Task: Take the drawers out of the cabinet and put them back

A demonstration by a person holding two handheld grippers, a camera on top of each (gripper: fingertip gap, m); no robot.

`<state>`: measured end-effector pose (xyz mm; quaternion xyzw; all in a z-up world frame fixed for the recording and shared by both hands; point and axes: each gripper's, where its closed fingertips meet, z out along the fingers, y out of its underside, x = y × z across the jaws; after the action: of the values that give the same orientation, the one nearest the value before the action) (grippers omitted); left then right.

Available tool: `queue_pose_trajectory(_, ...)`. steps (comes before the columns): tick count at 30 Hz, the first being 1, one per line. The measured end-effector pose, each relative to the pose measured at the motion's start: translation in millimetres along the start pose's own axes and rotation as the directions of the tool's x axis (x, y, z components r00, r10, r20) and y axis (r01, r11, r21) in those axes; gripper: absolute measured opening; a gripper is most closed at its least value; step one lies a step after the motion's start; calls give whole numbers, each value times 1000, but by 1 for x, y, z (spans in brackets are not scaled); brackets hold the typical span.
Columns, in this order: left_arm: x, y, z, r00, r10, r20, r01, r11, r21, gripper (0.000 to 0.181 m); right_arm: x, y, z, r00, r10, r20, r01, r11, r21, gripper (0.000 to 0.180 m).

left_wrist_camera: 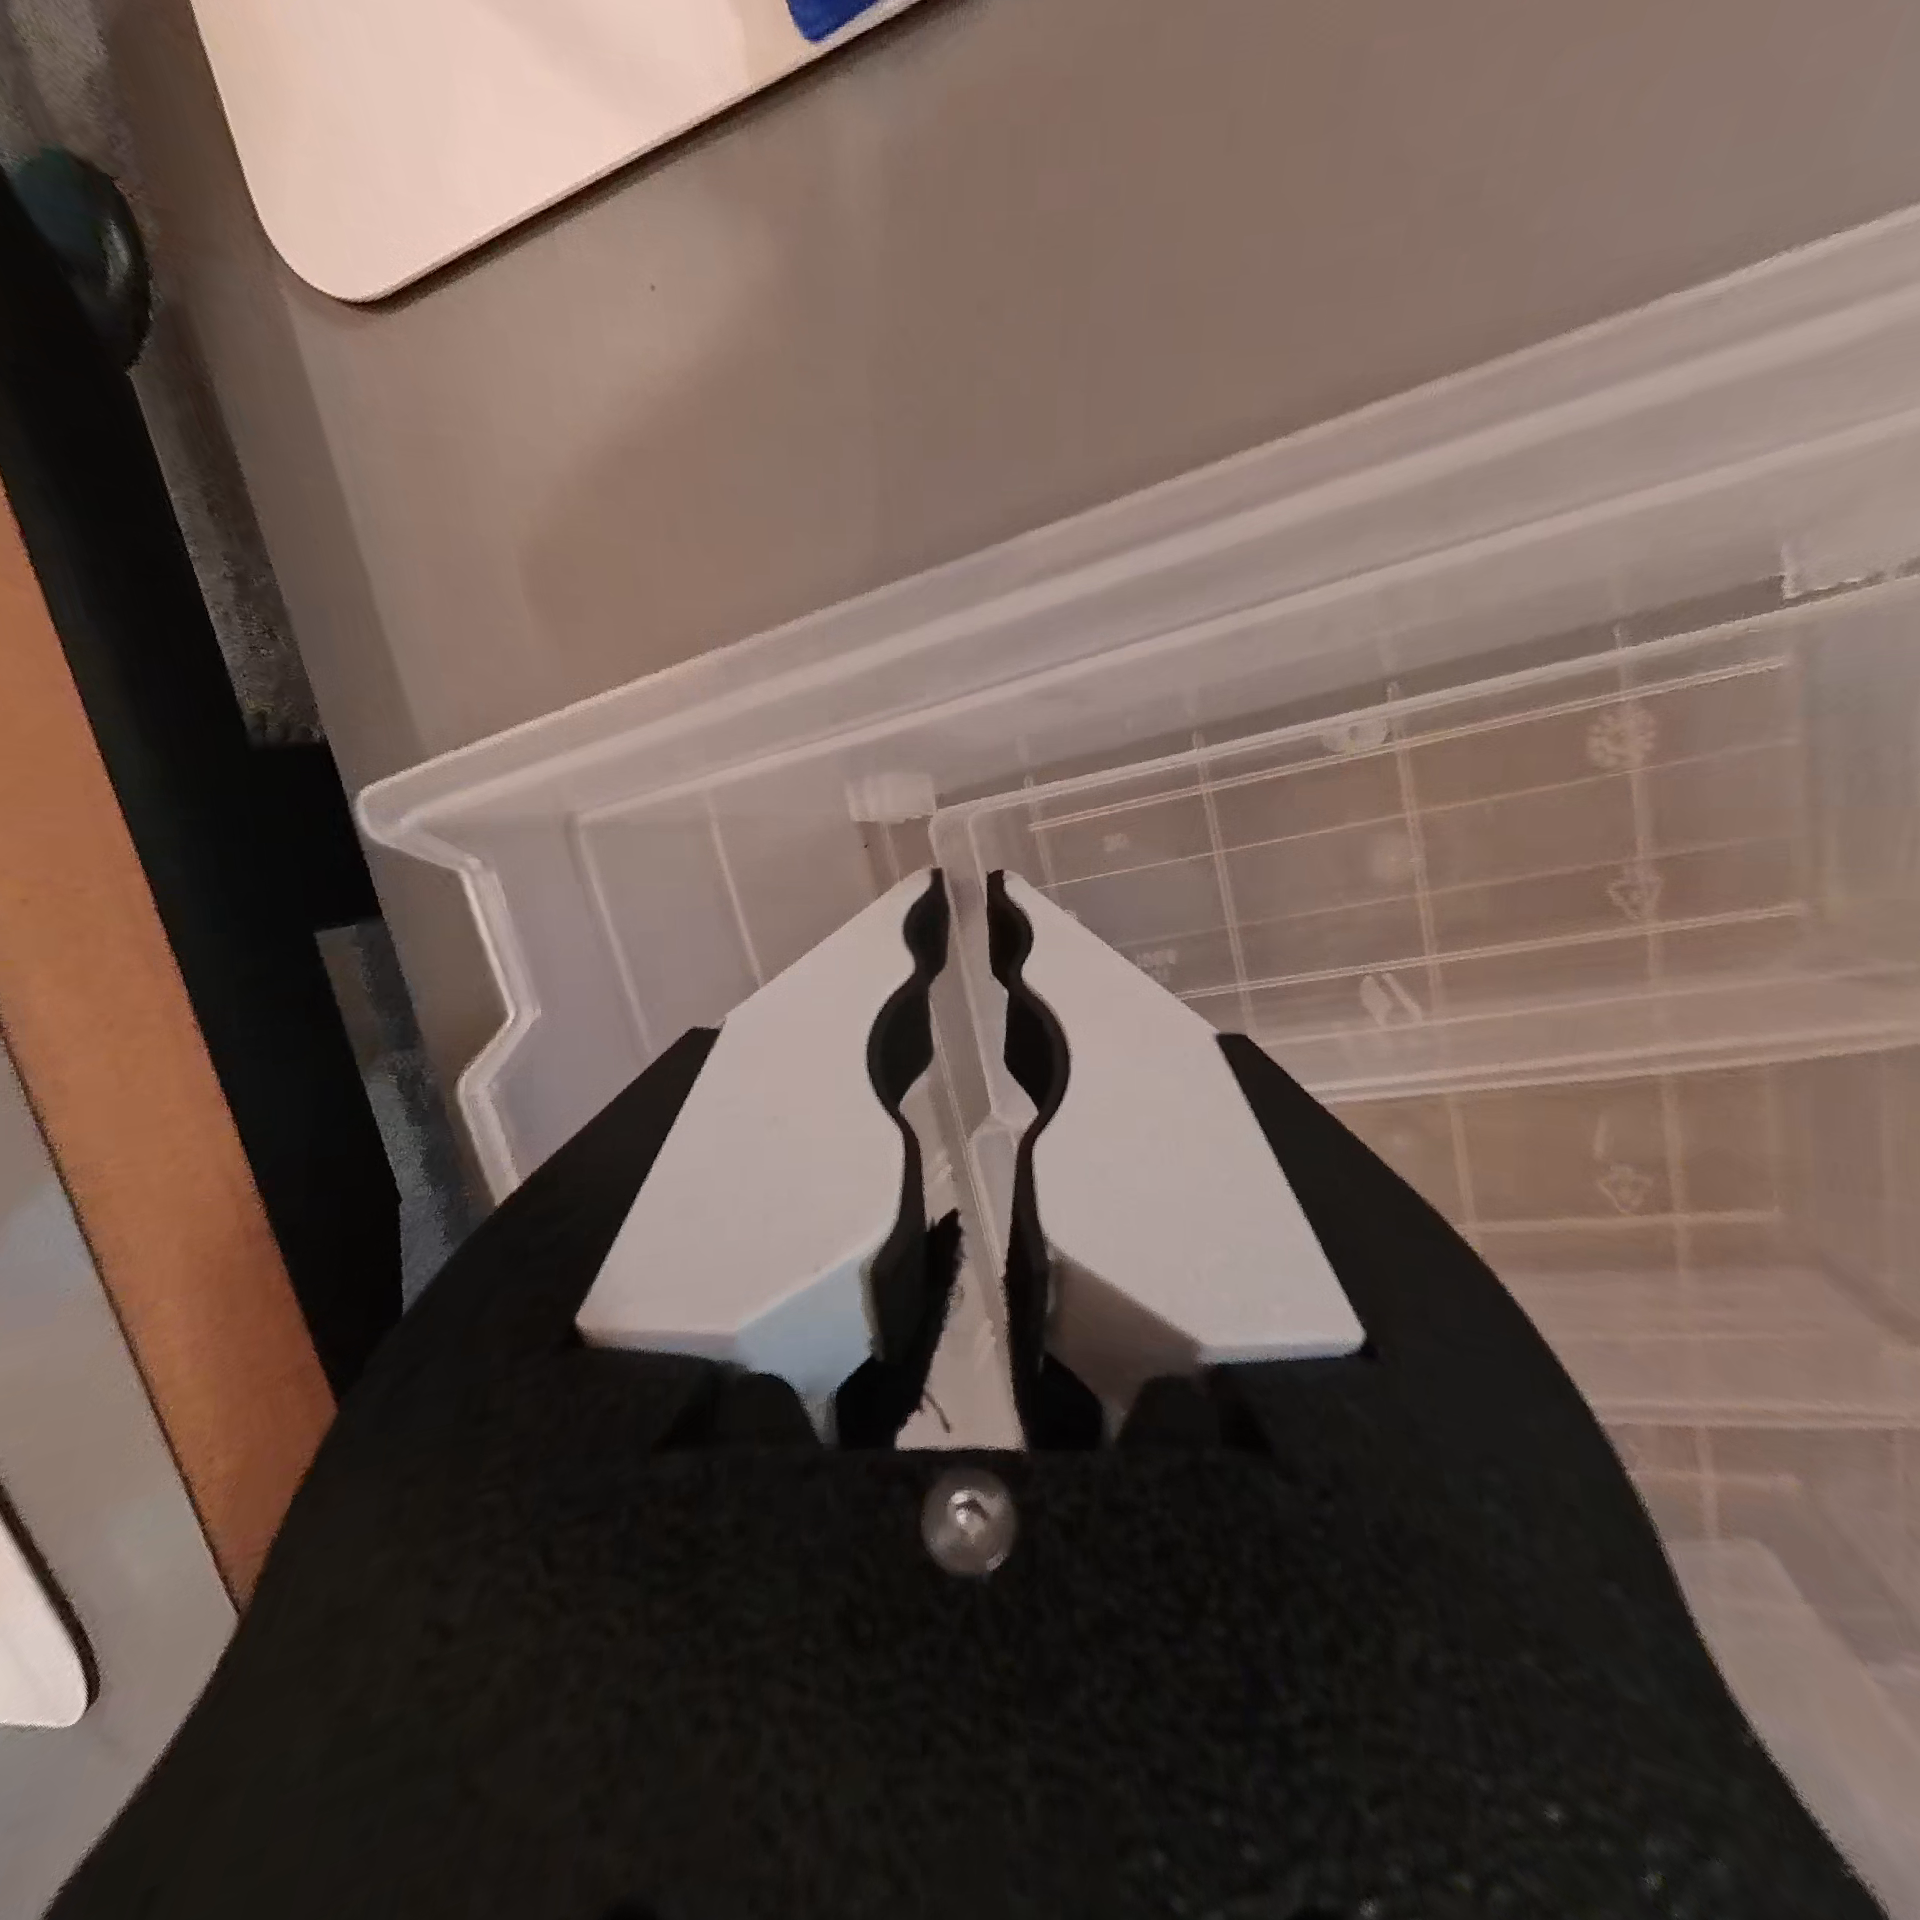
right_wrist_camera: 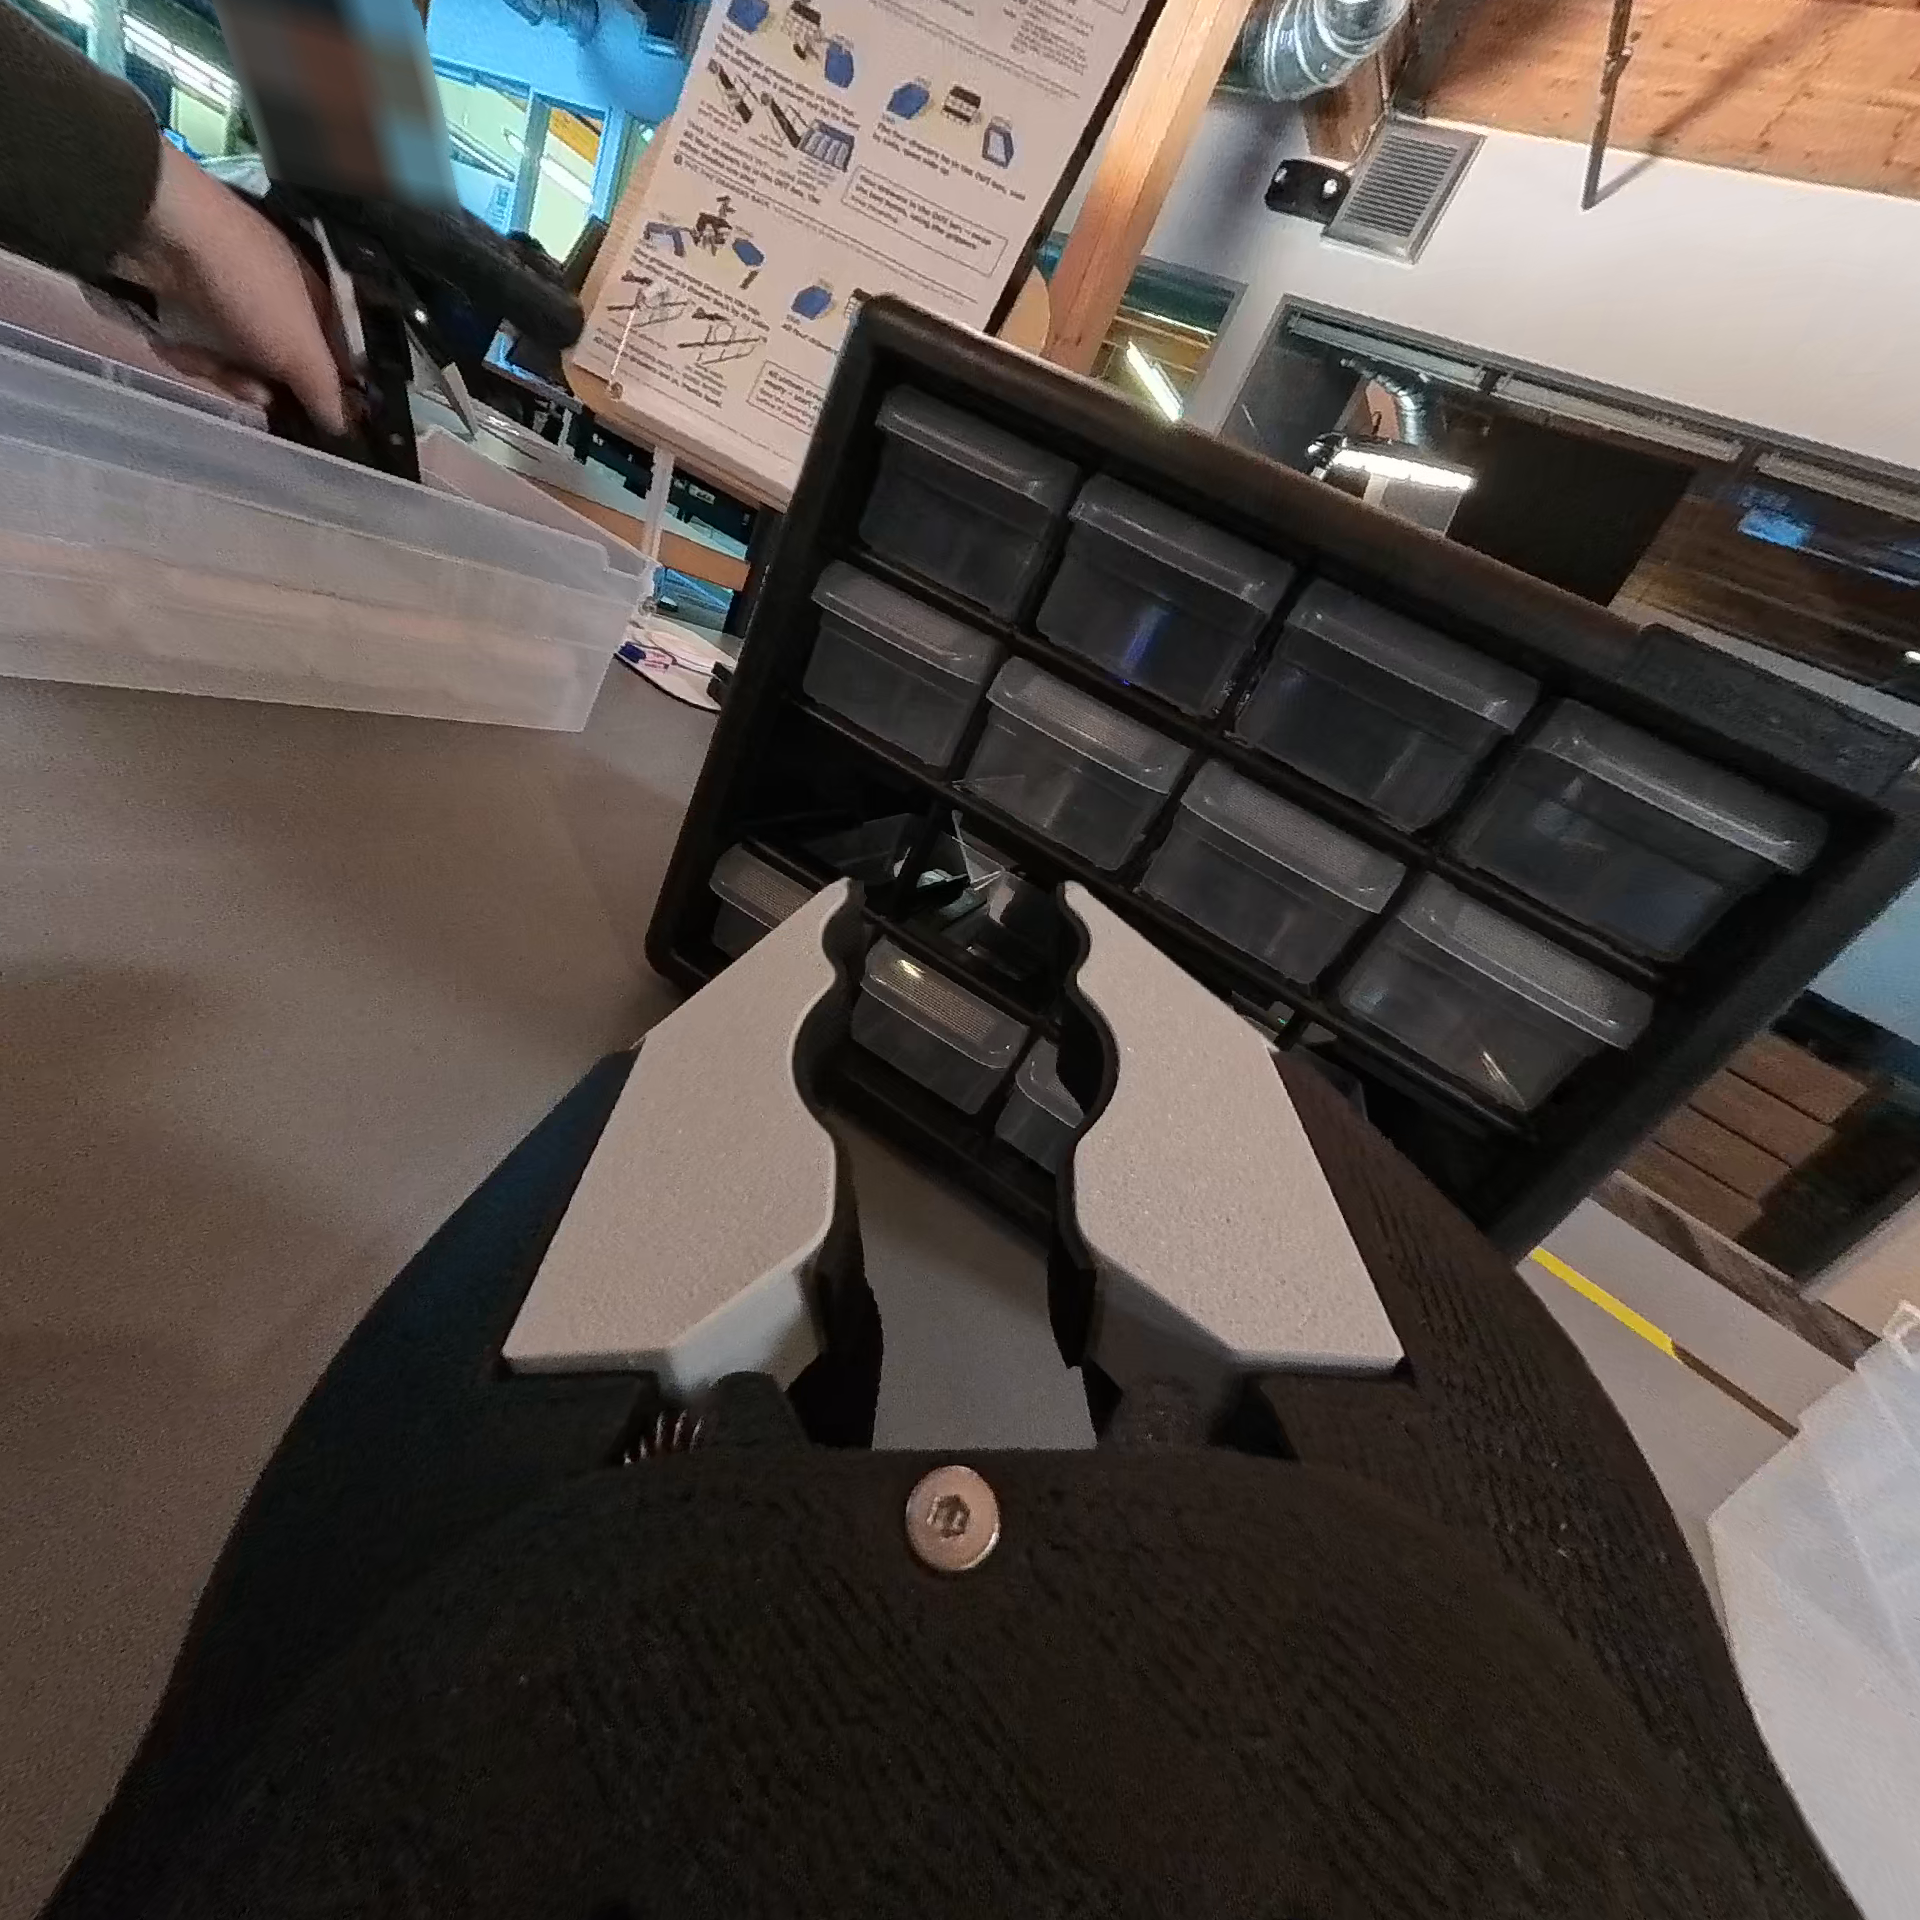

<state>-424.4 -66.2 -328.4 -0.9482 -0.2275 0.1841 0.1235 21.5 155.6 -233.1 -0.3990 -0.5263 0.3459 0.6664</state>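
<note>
In the left wrist view my left gripper (left_wrist_camera: 966, 883) is shut on the thin side wall of a clear plastic drawer (left_wrist_camera: 977, 1091). It holds the drawer against a large clear bin (left_wrist_camera: 644, 790). In the right wrist view my right gripper (right_wrist_camera: 956, 904) is open and empty, close in front of the black cabinet (right_wrist_camera: 1756, 717). The cabinet holds several clear drawers (right_wrist_camera: 1164, 592). One slot (right_wrist_camera: 831, 821) in its third row, just beyond my fingertips, is empty. The left gripper (right_wrist_camera: 364, 343), in a person's hand, shows far off at the upper left over the clear bin (right_wrist_camera: 312, 582).
The cabinet and bin stand on a grey table (right_wrist_camera: 260, 987). A white instruction board (right_wrist_camera: 831, 208) leans behind the cabinet. Another clear container (right_wrist_camera: 1829, 1579) sits at the right edge. A black post (left_wrist_camera: 177, 644) and a wooden panel (left_wrist_camera: 94, 935) stand left of the bin.
</note>
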Motion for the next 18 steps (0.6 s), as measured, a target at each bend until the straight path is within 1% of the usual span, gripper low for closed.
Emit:
queue_pose_trajectory(3, 2, -3, -14, 999, -33, -38, 34, 999, 35, 1, 0, 0, 0, 1000, -4, 1, 4, 1000, -1, 33)
queue_pose_trajectory(5, 0, -6, -29, 1000, -18, -24, 19, 997, 74, 0, -1, 0, 0, 1000, -6, 5, 6, 1000, -1, 33)
queue_pose_trajectory(9, -15, -9, -66, 990, 54, 132, -76, 983, 169, 0, -2, -1, 0, 1000, -9, 8, 9, 1000, 2, 33)
queue_pose_trajectory(12, -23, -13, -100, 968, 67, 241, -134, 953, 272, 0, -2, -1, -1, 1000, -7, 8, 7, 1000, 4, 33)
queue_pose_trajectory(15, -25, -18, -137, 946, 49, 320, -177, 905, 386, 0, -2, -2, -1, 1000, -3, 7, 3, 1000, 7, 32)
queue_pose_trajectory(18, -24, -24, -181, 906, 24, 423, -249, 838, 485, 0, -2, -2, -2, 1000, -2, 5, 2, 1000, 10, 32)
